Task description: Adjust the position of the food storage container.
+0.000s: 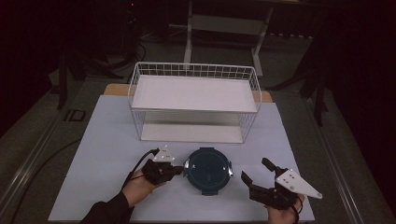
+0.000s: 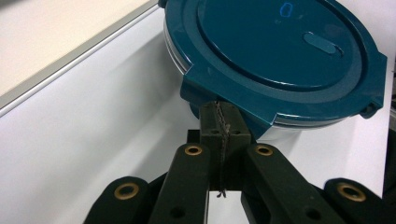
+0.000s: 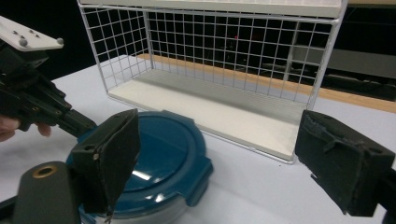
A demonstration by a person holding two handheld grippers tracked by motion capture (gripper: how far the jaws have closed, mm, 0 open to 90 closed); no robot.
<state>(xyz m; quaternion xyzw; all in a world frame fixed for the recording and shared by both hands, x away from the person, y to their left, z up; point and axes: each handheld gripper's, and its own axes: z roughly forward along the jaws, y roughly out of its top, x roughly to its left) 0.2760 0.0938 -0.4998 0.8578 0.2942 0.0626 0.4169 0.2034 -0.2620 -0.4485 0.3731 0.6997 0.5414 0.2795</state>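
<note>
My left hand-held gripper has its jaws pressed flat together, holding nothing, with the closed tips against a side latch of the round teal lidded container, which sits on the counter just in front of the white wire two-tier rack. My right hand-held gripper waits just beside the container's other side, jaws spread wide and empty. To work that latch cleanly, I should push level and gently, and bring the right one in to brace the container against sliding.
</note>
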